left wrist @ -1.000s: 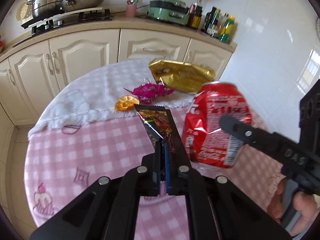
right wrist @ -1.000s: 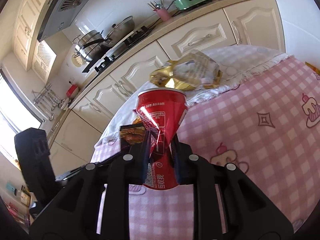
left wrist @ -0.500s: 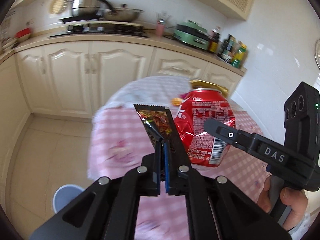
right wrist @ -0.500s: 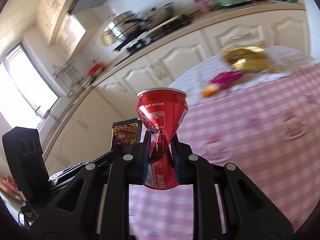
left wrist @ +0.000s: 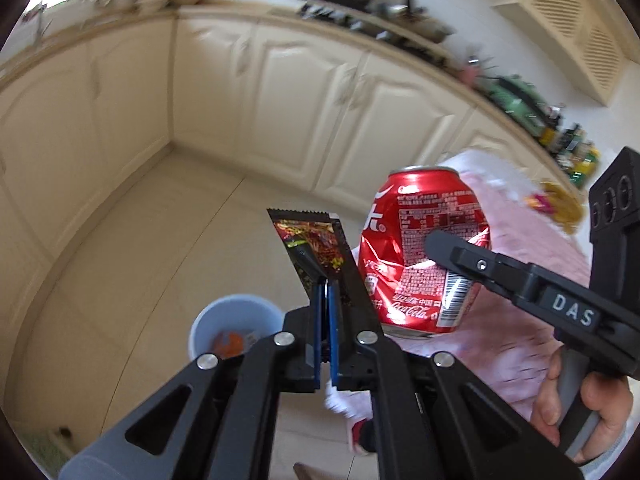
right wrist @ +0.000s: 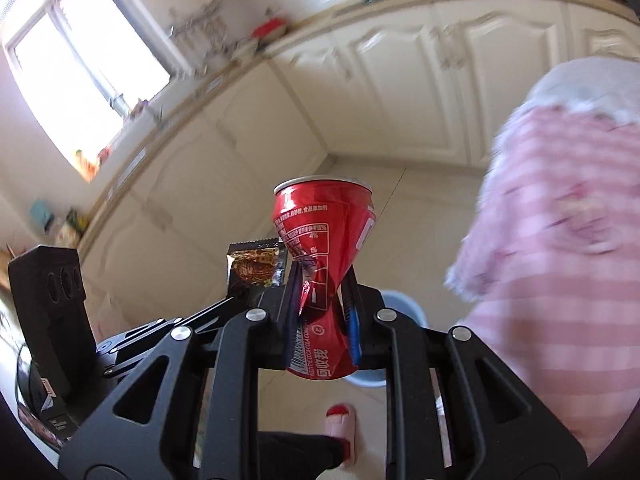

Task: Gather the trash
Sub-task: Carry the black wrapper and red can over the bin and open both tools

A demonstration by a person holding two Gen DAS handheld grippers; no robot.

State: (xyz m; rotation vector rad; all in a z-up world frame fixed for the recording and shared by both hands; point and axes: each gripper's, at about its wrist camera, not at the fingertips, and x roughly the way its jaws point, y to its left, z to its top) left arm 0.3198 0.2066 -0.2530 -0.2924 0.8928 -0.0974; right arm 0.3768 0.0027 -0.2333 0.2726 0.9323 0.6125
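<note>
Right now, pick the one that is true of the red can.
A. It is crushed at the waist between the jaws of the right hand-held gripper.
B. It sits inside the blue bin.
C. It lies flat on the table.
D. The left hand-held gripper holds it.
A: the can is pinched in at its middle by the right hand-held gripper, in the air over the floor.

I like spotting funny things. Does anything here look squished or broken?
Yes. The red can is crushed: its middle is pinched into a narrow waist between the right gripper fingers, with creases across its side. The snack wrapper in the left gripper is flat. Nothing looks spilled.
</note>
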